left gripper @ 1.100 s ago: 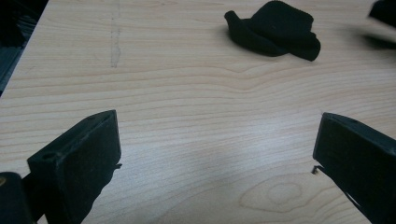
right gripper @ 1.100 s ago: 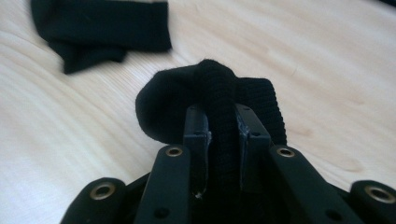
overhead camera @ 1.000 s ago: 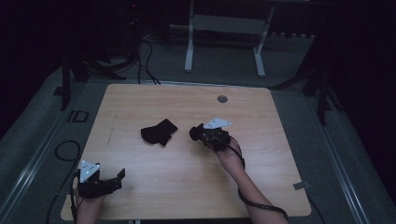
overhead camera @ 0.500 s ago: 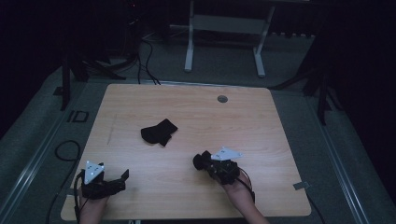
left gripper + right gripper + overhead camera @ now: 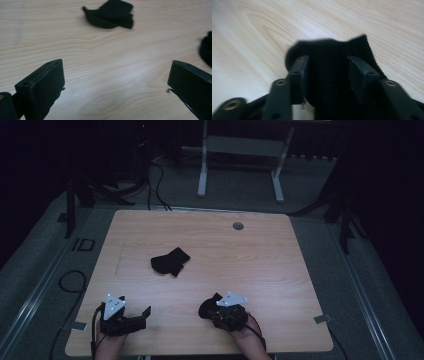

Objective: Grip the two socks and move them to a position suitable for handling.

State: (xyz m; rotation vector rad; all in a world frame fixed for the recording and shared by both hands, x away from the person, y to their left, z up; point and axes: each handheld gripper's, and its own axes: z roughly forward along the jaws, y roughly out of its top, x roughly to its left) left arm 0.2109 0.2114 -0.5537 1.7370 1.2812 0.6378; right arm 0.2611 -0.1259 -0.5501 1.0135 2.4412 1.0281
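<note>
- Whereas a second ago it was held up beside the folded black cloth (image 5: 170, 261) at mid-surface, the right hand-held gripper (image 5: 209, 307) has been drawn back to the near edge of the surface (image 5: 280, 265), close to the person's side.
- A second dark cloth piece (image 5: 332, 62) is clamped between its jaws, so this item has been carried away from the other.
- The left hand-held gripper (image 5: 146, 312) has hardly been shifted; it is parked at the near left corner with jaws spread wide and nothing between them.
- The folded cloth has been left untouched in the middle.
- It is judged that one piece has been separated, ready to be laid down or handled near the front.
</note>
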